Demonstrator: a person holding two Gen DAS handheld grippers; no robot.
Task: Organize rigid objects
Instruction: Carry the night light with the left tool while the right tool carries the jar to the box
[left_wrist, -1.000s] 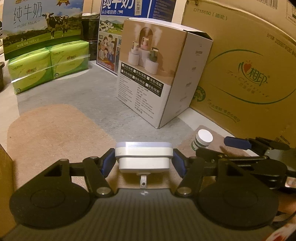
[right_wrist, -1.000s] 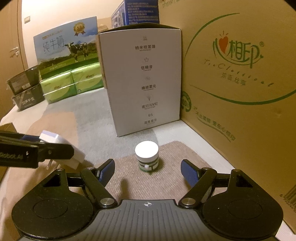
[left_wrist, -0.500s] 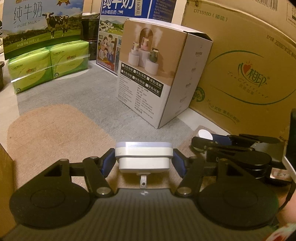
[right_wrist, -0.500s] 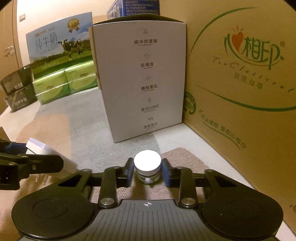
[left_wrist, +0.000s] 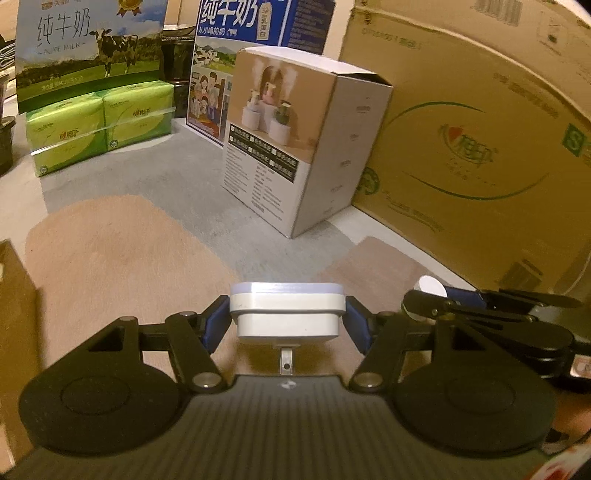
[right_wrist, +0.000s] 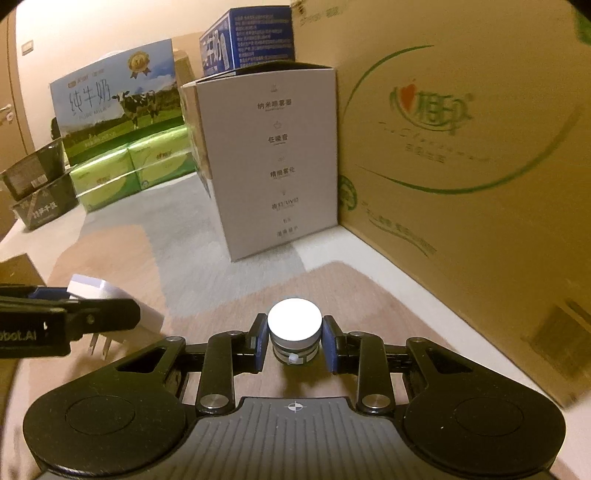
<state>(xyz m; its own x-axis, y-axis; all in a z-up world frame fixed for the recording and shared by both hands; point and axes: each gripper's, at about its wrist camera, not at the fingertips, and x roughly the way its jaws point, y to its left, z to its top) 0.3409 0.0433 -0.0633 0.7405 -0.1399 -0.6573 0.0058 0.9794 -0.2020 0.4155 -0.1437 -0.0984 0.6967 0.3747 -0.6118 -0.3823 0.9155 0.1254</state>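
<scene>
Between my right jaws sits the jar (right_wrist: 294, 332), white lid up, both blue pads pressed to its sides; a second ago those jaws stood spread with the jar standing free on the brown mat (right_wrist: 373, 295) ahead of them, and they have since closed on it. My left jaws hold as before, pinching the white plug adapter (left_wrist: 287, 314) across its width, prongs toward the camera. With a rigid thing in each gripper, I judge both pickups done and the carrying to a place the next step. Outward lie the mat, the grey cloth, then the white carton (right_wrist: 273, 162) and the big brown box (right_wrist: 461, 147) standing on the table. My right view shows the adapter's two prongs (right_wrist: 99, 345) hanging clear of the mat, which the left view cannot; my left view shows the right gripper (left_wrist: 430, 295) side-on with only the jar's lid peeping out, and the carton's picture face, hidden from the right.
</scene>
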